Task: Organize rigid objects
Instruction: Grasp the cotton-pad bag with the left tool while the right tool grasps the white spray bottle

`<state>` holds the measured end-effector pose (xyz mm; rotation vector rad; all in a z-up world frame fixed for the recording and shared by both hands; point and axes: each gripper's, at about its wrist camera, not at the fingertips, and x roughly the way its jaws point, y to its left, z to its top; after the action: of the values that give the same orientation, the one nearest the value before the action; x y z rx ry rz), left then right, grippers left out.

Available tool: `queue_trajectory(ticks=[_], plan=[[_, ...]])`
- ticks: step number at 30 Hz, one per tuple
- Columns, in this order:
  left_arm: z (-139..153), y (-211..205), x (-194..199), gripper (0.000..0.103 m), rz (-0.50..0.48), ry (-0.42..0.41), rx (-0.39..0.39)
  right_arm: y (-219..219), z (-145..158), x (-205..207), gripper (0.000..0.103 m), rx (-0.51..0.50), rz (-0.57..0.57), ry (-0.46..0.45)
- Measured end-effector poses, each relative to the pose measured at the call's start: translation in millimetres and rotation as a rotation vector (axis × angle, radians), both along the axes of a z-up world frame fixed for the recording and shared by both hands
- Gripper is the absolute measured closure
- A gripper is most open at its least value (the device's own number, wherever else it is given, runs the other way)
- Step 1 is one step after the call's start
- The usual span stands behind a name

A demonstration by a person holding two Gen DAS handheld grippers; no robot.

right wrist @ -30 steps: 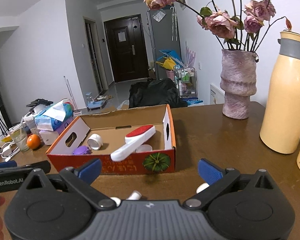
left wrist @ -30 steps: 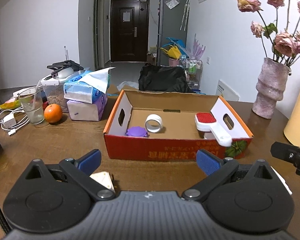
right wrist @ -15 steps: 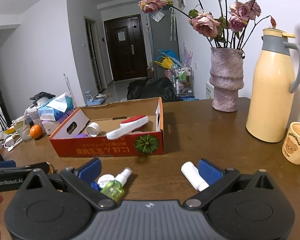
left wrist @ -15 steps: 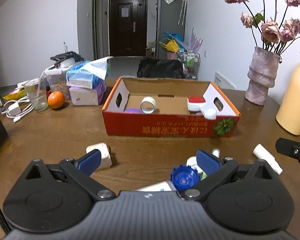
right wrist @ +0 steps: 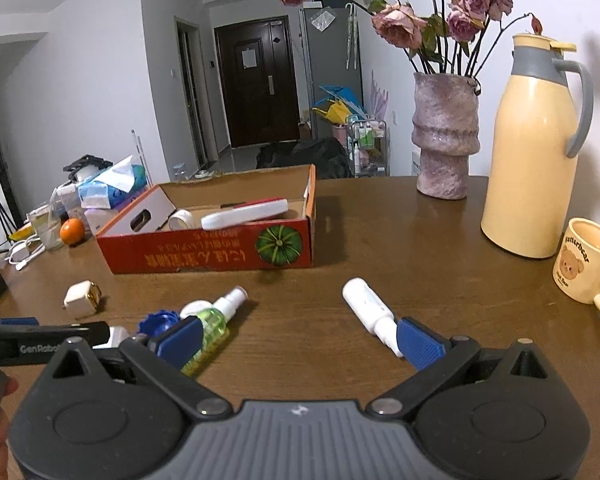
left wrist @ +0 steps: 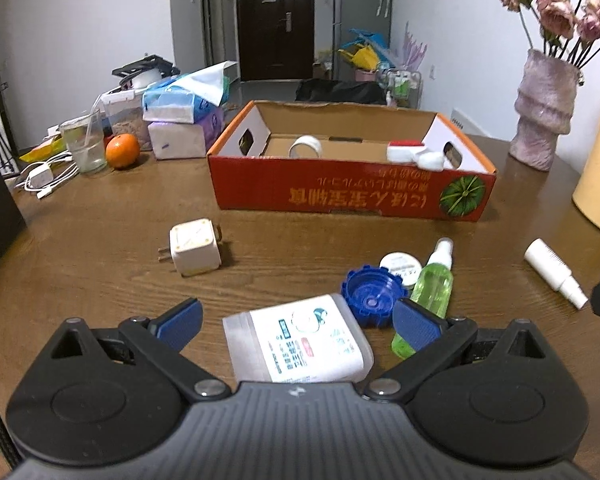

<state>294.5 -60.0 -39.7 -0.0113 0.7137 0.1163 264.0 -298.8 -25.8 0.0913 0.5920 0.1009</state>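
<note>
A red cardboard box [left wrist: 352, 196] [right wrist: 208, 254] holds a white tape roll [left wrist: 305, 146] and a red-and-white lint brush [right wrist: 246, 212]. On the table in front lie a white plug adapter [left wrist: 194, 246] [right wrist: 82, 298], a blue lid [left wrist: 372, 294], a small white jar [left wrist: 400, 266], a green spray bottle [left wrist: 432, 288] [right wrist: 214, 320], a white spray bottle [left wrist: 554, 270] [right wrist: 370, 308] and a white labelled container [left wrist: 300, 346]. My left gripper [left wrist: 298, 322] is open, with the labelled container between its fingers. My right gripper [right wrist: 298, 340] is open and empty over bare table between the two spray bottles.
A vase of dried roses [right wrist: 446, 136], a cream thermos jug [right wrist: 534, 152] and a bear mug [right wrist: 586, 266] stand at the right. At the left are tissue packs [left wrist: 184, 120], an orange [left wrist: 123, 151], a glass [left wrist: 85, 145] and white cables [left wrist: 44, 178].
Both grippers have pulled back from the box toward the near table edge and tilted down. The loose objects in front of the box have come into view.
</note>
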Motion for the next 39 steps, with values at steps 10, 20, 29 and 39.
queue_trajectory(ticks=[10, 20, 29, 39], plan=[[-22, -9, 14, 0.0, 0.074, 0.051, 0.028, -14, -18, 9, 0.0, -0.006, -0.005, 0.039], [-41, -5, 31, 0.0, 0.138, 0.095, 0.046, -33, -29, 35, 0.0, -0.057, -0.014, 0.062], [-51, 3, 36, 0.018, 0.123, 0.123, 0.004, -40, -46, 69, 0.0, -0.106, -0.006, 0.093], [-50, 11, 39, 0.019, 0.092, 0.112, -0.009, -35, -59, 110, 0.002, -0.097, -0.006, 0.117]])
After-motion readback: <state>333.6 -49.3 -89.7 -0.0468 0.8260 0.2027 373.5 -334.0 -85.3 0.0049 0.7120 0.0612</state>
